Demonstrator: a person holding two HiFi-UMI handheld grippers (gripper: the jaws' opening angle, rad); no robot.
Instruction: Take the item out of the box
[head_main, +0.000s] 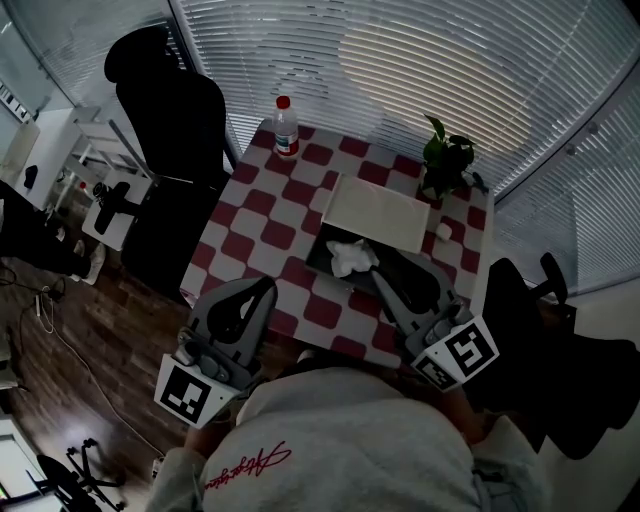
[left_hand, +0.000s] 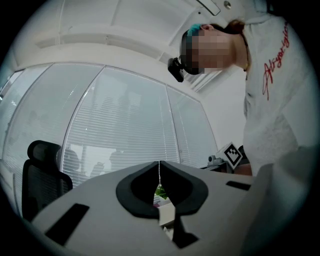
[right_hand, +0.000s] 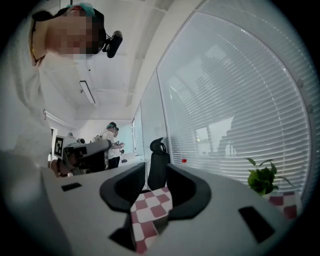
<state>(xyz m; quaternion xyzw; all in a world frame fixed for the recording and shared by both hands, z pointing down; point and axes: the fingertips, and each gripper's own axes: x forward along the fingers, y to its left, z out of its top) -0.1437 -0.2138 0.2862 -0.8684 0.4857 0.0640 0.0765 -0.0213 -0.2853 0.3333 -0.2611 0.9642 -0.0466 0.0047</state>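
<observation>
An open black box (head_main: 318, 262) stands on the checkered table (head_main: 270, 215), its white lid (head_main: 375, 212) folded back behind it. A crumpled white item (head_main: 350, 258) lies inside at the box's left end. My right gripper (head_main: 392, 268) reaches over the box's near right part, just right of the item. Its jaws stand open (right_hand: 155, 170), with only the checkered cloth (right_hand: 150, 210) and a chair showing between them. My left gripper (head_main: 266, 286) hovers at the table's near edge, left of the box. Its jaws are shut tip to tip (left_hand: 160, 165) on nothing.
A water bottle (head_main: 286, 127) with a red cap stands at the table's far left corner. A potted plant (head_main: 445, 160) sits behind the lid on the right, with a small white object (head_main: 443, 232) near it. A black office chair (head_main: 175, 120) stands left of the table.
</observation>
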